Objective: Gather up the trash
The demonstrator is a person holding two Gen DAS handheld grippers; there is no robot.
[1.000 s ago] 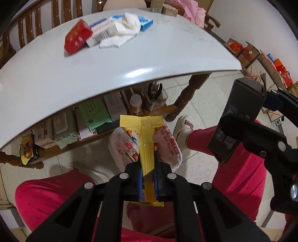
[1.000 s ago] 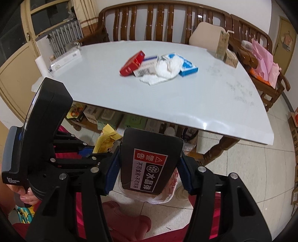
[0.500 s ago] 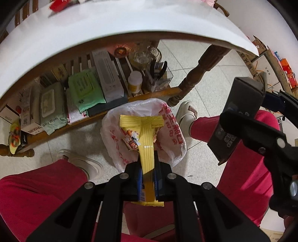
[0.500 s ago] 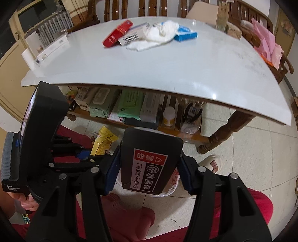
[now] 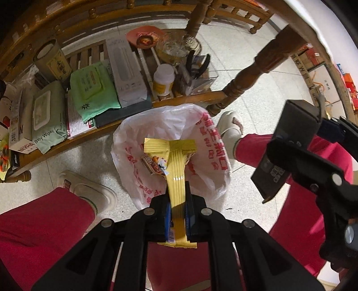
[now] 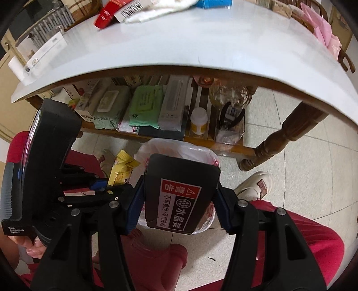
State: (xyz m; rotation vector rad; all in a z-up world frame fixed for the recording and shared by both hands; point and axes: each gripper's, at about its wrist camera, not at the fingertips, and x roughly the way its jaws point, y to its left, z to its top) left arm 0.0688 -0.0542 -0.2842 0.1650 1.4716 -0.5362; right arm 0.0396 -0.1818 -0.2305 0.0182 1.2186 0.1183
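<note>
Tabletop (image 6: 201, 44) comes first: a red pack (image 6: 105, 15), barcoded box (image 6: 129, 10), crumpled tissue (image 6: 156, 11) and blue box (image 6: 212, 2) wait at its far edge, so collecting looks only partly done. Below, over the white bag (image 5: 156, 125), the right gripper (image 6: 176, 197) clamps a black box (image 6: 181, 192), the left gripper (image 5: 177, 215) pinches a creased yellow wrapper (image 5: 176, 161), neither dropped.

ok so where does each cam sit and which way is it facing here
Left wrist: on the left gripper, looking steeply down at the white trash bag; it grips a yellow wrapper; red trouser legs and shoes show.
Right wrist: on the right gripper, facing down toward the table and shelf; it holds a black box.
Shared: bag, shelf, and each other's gripper.
</note>
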